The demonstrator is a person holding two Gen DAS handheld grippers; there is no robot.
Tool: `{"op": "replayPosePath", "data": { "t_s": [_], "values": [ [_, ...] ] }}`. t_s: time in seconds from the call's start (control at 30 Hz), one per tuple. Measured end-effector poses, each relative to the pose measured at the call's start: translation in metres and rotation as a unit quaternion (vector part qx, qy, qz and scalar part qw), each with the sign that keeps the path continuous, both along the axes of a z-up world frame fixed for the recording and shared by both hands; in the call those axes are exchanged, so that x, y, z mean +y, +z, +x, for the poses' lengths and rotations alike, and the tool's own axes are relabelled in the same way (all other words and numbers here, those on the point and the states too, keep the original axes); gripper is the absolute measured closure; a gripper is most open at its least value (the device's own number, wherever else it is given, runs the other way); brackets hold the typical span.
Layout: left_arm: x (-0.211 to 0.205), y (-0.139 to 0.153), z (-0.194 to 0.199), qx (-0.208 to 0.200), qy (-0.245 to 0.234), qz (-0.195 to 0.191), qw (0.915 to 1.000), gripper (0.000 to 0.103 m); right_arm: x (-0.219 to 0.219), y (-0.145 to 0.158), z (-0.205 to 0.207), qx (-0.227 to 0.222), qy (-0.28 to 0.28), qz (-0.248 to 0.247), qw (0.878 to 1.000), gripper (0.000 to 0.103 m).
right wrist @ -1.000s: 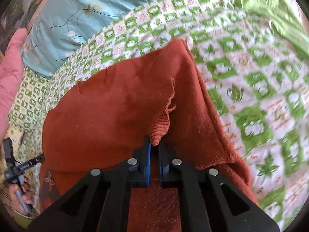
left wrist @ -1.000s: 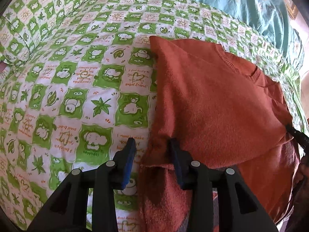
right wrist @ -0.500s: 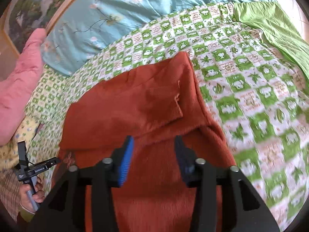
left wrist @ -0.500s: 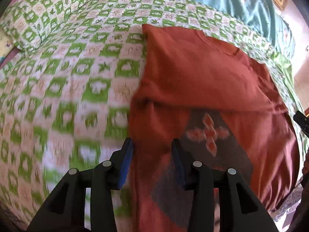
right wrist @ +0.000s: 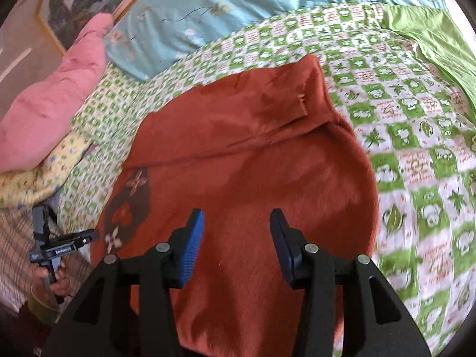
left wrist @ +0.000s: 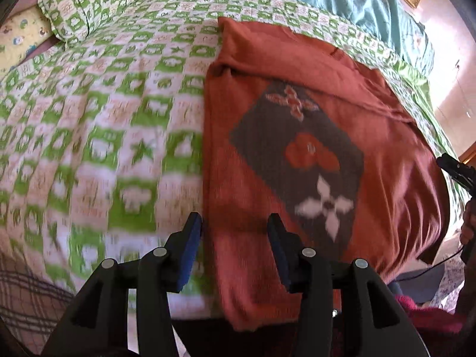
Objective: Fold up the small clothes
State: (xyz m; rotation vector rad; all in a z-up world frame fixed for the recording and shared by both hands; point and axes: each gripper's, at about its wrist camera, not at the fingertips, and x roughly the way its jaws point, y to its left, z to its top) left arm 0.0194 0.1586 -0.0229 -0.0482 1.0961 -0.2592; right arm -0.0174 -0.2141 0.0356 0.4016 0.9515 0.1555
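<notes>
A rust-orange knitted sweater (left wrist: pixel 386 160) lies flat on the bed, its far part folded over toward me and a dark diamond patch with flower motifs (left wrist: pixel 300 160) showing. My left gripper (left wrist: pixel 235 247) is open and empty above the sweater's near left edge. My right gripper (right wrist: pixel 236 241) is open and empty above the sweater's near right part (right wrist: pixel 267 178). The left gripper also shows at the left of the right wrist view (right wrist: pixel 56 244), and the right gripper at the right edge of the left wrist view (left wrist: pixel 458 172).
A green-and-white checked quilt (left wrist: pixel 104 119) covers the bed. A light blue floral blanket (right wrist: pixel 238 9), a pink pillow (right wrist: pixel 59 89) and a yellow printed cloth (right wrist: pixel 38 175) lie at the back left. A plain green cloth (right wrist: pixel 431 35) lies far right.
Both grippers let go of the sweater's folded-over edge and pulled back toward me, jaws open. The folded part now lies flat and the diamond patch has come into view.
</notes>
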Motion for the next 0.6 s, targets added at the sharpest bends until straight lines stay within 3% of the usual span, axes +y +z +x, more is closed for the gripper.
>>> {"op": "replayPosePath", "data": {
  "t_s": [0.17,0.43,0.6],
  "values": [
    [0.007,-0.009,-0.025,0.008,-0.007,-0.009,0.9999,0.056,0.006,0.001,-0.028,0.011,0.032,-0.009,0.999,0.055],
    [0.008,-0.016,-0.047,0.012,-0.017,-0.012,0.9997,0.053,-0.001,-0.004,-0.063,0.031,0.021,-0.007,0.999,0.055],
    [0.012,-0.028,-0.053,0.040,-0.019,-0.036,0.9984,0.053,-0.007,-0.003,-0.083,0.042,0.015,-0.010,0.999,0.055]
  ]
}}
